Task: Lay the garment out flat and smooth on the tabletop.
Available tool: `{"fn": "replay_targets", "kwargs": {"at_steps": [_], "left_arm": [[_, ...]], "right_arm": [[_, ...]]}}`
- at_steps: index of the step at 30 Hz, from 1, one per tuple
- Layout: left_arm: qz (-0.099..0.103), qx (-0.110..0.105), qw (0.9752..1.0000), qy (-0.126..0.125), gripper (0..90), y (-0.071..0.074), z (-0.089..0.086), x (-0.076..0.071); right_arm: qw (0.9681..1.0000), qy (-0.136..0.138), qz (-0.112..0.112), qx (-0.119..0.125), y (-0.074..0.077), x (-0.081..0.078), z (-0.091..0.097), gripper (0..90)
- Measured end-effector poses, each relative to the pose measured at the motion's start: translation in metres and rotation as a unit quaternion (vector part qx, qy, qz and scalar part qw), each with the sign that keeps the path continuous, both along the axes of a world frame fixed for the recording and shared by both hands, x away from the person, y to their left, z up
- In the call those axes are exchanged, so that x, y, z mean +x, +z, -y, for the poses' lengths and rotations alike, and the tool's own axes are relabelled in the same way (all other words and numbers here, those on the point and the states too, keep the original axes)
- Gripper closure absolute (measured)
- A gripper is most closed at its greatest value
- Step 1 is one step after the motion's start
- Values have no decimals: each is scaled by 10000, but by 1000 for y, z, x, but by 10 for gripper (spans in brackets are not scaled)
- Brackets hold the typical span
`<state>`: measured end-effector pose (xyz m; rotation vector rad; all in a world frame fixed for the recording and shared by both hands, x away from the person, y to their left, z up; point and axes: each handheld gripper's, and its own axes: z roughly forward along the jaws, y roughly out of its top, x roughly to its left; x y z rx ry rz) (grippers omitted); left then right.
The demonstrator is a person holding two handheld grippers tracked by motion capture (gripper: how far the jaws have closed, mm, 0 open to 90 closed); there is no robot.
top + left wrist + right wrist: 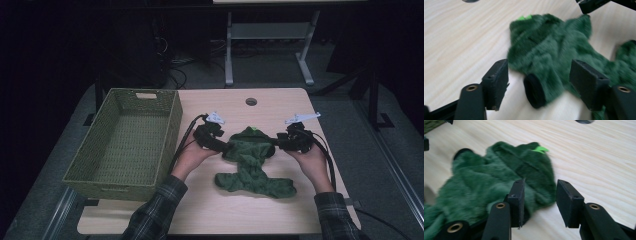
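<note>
A dark green fuzzy garment (252,165) lies crumpled on the wooden table (210,210), with a small bright green tag (540,149) at its far edge. My left gripper (220,145) is at the garment's left side, open. In the left gripper view (539,67) a sleeve end with a black cuff (534,91) lies loose between the pads without touching them. My right gripper (280,142) is at the garment's right side, also open. In the right gripper view (540,183) the garment's edge (486,177) lies under one jaw and bare wood shows in the gap.
A green woven basket (172,125) stands at the table's left, beside my left hand. A round cable hole (251,101) sits near the table's far edge. The other gripper's jaw tip (591,5) shows beyond the garment in the left gripper view.
</note>
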<state>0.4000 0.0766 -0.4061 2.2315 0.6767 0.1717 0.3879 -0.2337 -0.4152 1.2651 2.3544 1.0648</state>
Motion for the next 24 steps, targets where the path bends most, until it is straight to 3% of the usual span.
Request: {"fn": "replay_targets", "kwargs": {"at_steps": [4, 9, 12, 15, 20, 24], "left_arm": [[14, 40, 10000, 2, 198, -1, -7, -20], [-15, 116, 9999, -80, 128, -8, -14, -50], [-28, 147, 9999, -81, 127, -16, -17, -68], [10, 250, 9996, -101, 127, -21, -21, -81], [143, 233, 9996, 47, 127, -29, -31, -104], [66, 239, 9996, 153, 127, -40, -38, -120]], "right_arm": [[9999, 98, 86, 93, 3, -10, -8, 566], [9994, 261, 26, 215, 2, -21, -17, 566], [9992, 357, 58, 145, 2, -27, -24, 569], [9984, 519, 57, 232, 1, -32, -28, 577], [9977, 652, 37, 202, 2, -40, -34, 588], [9968, 750, 46, 260, 6, -47, -40, 603]]}}
